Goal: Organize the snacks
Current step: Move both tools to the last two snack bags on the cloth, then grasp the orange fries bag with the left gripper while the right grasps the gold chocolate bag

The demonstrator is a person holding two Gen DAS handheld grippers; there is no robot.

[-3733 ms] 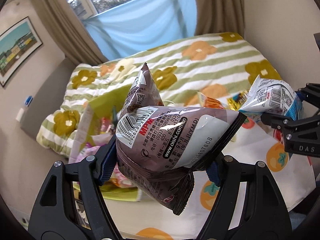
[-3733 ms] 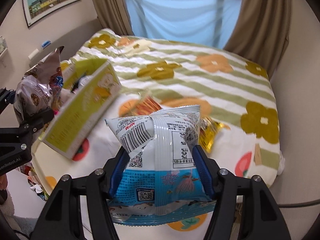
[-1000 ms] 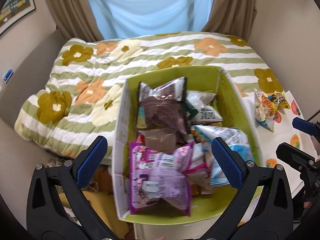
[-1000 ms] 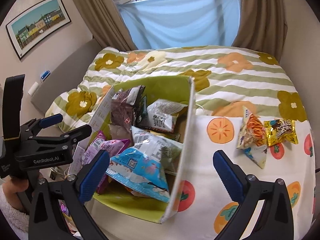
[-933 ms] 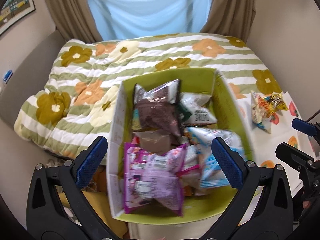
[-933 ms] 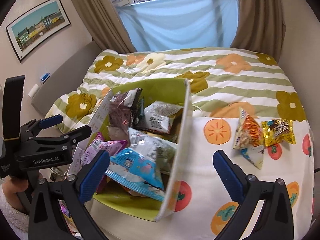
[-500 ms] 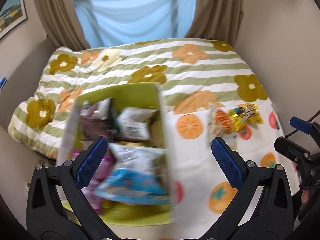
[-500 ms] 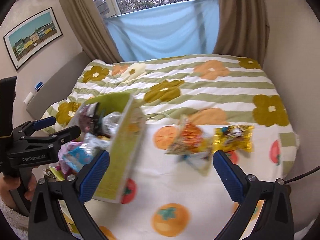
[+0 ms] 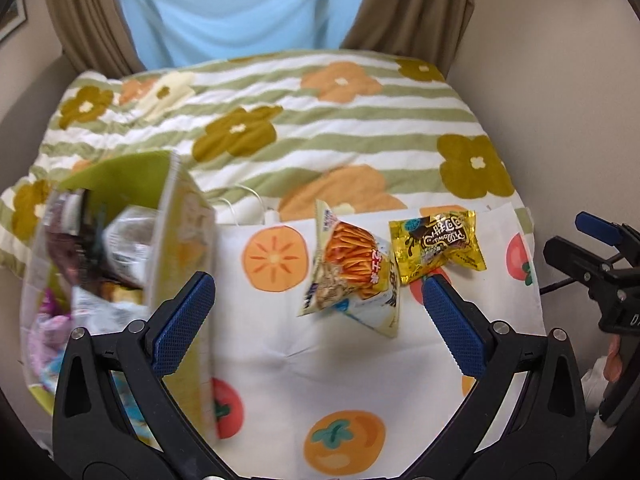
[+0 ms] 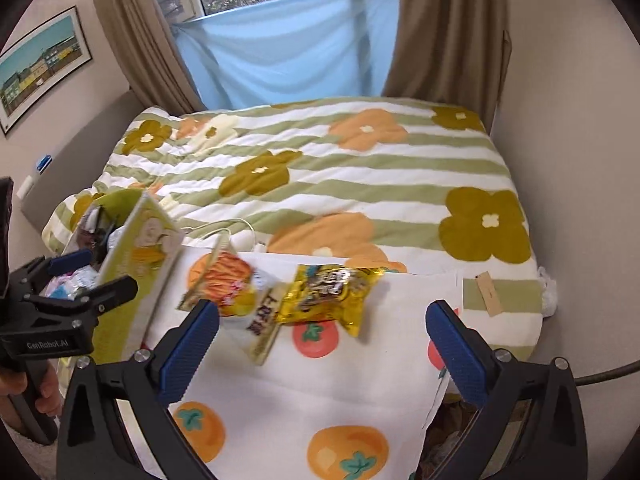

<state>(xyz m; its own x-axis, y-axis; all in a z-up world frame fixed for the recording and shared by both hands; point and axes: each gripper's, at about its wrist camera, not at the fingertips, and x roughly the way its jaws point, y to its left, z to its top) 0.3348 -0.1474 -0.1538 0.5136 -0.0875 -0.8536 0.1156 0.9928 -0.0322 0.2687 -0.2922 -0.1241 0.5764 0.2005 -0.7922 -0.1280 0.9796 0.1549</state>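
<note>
Now both grippers [image 9: 316,312] [image 10: 322,340] splayed empty, crinkly foil snack packets [image 9: 438,246], glossy green box [image 9: 120,240].

"GenRobot.AI" printed in pale letters on the black body of the left gripper [image 10: 94,280], seen from the right wrist view, left of the green box [image 10: 136,248]. Yellow snack packet [image 9: 438,246], right of that box, reads "Pillows" plus Chinese characters, upside down. Orange snack bag [image 9: 352,276], between box and yellow packet, carries Chinese characters, too small to read surely. Right gripper [image 9: 600,256] body shows a cut-off "D".
</note>
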